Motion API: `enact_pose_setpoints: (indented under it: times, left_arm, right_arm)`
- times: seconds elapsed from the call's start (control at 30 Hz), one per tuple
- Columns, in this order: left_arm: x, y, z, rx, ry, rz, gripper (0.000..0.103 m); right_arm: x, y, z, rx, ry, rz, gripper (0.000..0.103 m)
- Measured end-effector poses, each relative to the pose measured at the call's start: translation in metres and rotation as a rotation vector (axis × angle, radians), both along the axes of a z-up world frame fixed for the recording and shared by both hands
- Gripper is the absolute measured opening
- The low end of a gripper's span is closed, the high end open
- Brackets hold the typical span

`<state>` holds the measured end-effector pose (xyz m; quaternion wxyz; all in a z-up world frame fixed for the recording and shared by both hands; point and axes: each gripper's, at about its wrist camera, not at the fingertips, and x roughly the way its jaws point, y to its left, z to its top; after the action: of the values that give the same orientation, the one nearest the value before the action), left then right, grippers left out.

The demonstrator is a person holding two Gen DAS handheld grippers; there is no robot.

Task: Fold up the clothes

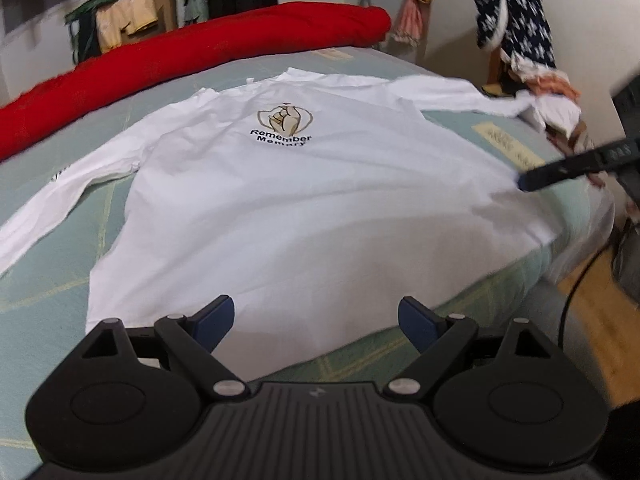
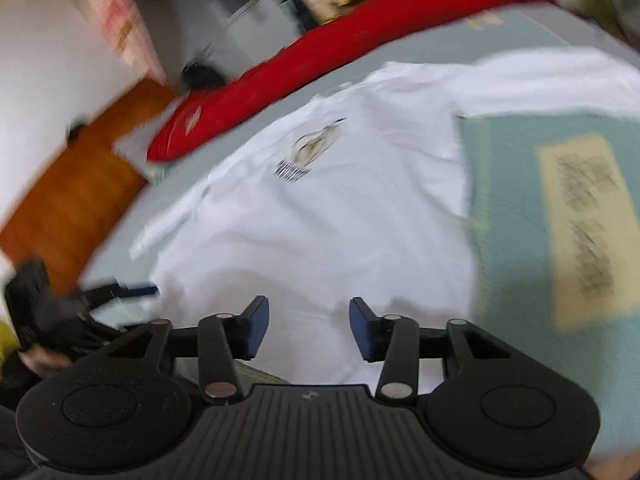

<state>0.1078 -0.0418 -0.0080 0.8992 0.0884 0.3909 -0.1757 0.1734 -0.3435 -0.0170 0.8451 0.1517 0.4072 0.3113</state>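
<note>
A white long-sleeved shirt with a "Remember Memory" print lies spread flat on the green bed, sleeves out to both sides. My left gripper is open and empty just above the shirt's near hem. My right gripper is open and empty over the shirt's right hem corner. It shows in the left wrist view at the shirt's right edge. The left gripper appears in the blurred right wrist view at the left.
A red rolled blanket lies along the bed's far side. A pile of clothes sits at the far right corner. A dark patterned garment hangs by the wall. The wooden floor lies to the right.
</note>
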Motion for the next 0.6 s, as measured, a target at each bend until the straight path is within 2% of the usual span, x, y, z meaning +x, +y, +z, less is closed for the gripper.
enact_pose_setpoints:
  times: [0.07,0.2,0.37,0.43,0.6]
  left_arm:
    - [-0.005,-0.002,-0.004,0.051,-0.009,-0.02,0.089]
    - [-0.018,-0.002,-0.01,0.119,-0.033,-0.036,0.089]
    - [-0.027,0.012,-0.011,0.099,-0.033,-0.009,0.089]
    - [-0.027,0.021,-0.01,0.062,-0.026,0.007,0.089]
    - [-0.013,0.062,0.007,-0.127,-0.001,0.064,0.089]
  right_arm:
    - [0.001,0.03,-0.001,-0.085,-0.033,0.073,0.061]
    - [-0.002,0.089,-0.009,-0.202,-0.081,0.214,0.062]
    - [-0.006,0.131,-0.018,-0.233,-0.098,0.287,0.067]
    - [-0.007,0.141,-0.022,-0.237,-0.097,0.295,0.069]
    - [-0.008,0.138,-0.031,-0.209,-0.067,0.25,0.07]
